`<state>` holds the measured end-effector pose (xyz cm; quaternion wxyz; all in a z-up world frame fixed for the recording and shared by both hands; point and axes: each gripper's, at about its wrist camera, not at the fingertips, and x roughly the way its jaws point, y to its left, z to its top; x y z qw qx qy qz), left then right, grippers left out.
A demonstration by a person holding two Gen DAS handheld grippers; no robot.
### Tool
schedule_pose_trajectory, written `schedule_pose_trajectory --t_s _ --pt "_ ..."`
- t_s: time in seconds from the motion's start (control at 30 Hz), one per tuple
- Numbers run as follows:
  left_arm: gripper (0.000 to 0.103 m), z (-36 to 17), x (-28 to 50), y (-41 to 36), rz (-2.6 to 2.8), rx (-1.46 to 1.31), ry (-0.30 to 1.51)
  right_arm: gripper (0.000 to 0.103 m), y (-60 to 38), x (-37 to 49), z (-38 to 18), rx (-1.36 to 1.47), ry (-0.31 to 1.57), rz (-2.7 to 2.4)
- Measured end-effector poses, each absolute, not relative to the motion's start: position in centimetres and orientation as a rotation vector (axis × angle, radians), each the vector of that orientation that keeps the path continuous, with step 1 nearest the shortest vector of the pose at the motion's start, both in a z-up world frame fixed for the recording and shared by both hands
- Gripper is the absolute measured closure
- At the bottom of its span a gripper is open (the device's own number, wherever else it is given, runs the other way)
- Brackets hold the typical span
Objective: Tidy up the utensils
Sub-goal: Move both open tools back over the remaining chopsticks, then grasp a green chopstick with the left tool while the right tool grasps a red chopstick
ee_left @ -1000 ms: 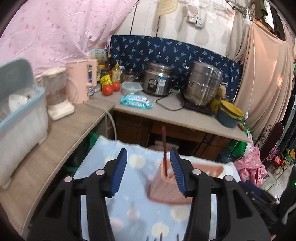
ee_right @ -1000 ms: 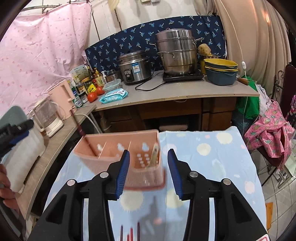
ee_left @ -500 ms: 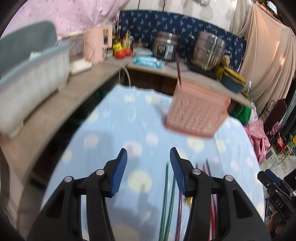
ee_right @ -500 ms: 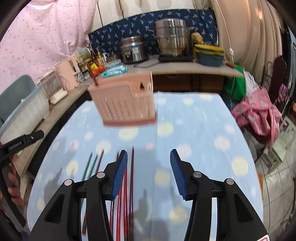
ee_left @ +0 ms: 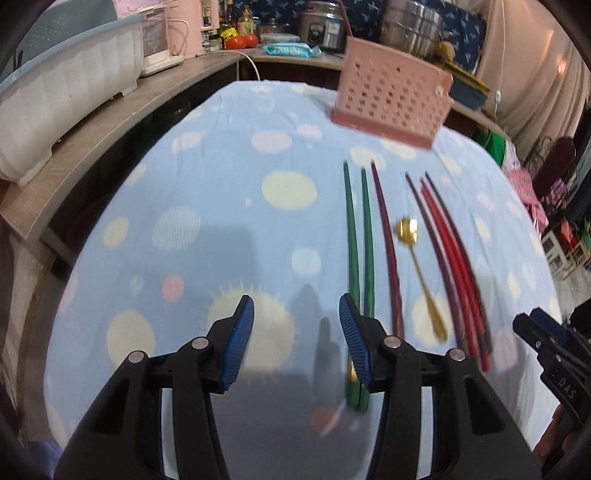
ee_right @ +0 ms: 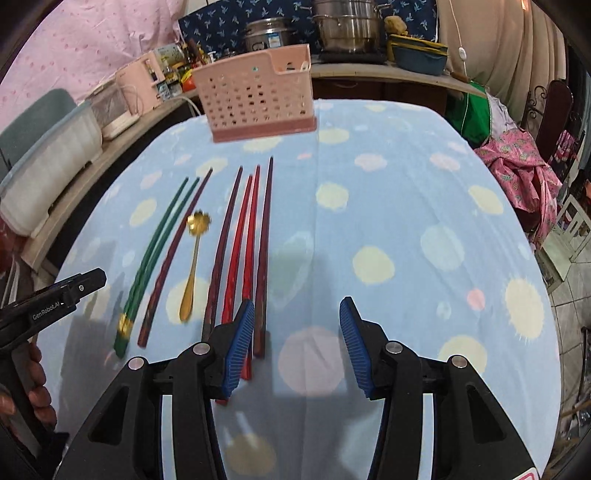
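Both tongs, the left gripper (ee_left: 296,334) and right gripper (ee_right: 297,334), gape empty, now low over the blue spotted tablecloth (ee_right: 388,221). The perforated pink plastic utensil basket (ee_right: 255,92), formerly between the fingers, sits at upper frame holding one dark red chopstick (ee_left: 345,18); green chopsticks (ee_right: 159,243), red chopsticks (ee_right: 243,240) and a gold spoon (ee_right: 194,258) lie below it.

1. The utensil basket (ee_right: 258,92) stands at the table's (ee_right: 406,229) far edge.
2. The chopsticks (ee_right: 251,240) lie side by side before it, left of centre.
3. The spoon (ee_right: 194,266) lies among them.
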<state>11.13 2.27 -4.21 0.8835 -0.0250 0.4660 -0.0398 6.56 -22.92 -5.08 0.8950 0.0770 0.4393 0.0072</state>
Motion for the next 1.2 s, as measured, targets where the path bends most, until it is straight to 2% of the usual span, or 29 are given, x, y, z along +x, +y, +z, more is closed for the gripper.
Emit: schedule_pose_trajectory --t_s 0.43,0.73,1.2 --pt "0.057 -5.9 9.4 1.2 -0.100 -0.029 1.006 0.059 -21.4 6.9 -6.5 0.143 0.932 0.043" --pt "0.057 -6.1 9.6 0.6 -0.113 -0.018 1.013 0.075 -21.3 8.5 -7.1 0.143 0.955 0.046" --pt "0.056 -6.3 9.7 0.7 -0.103 -0.011 1.014 0.083 -21.2 9.1 -7.7 0.134 0.968 0.055"
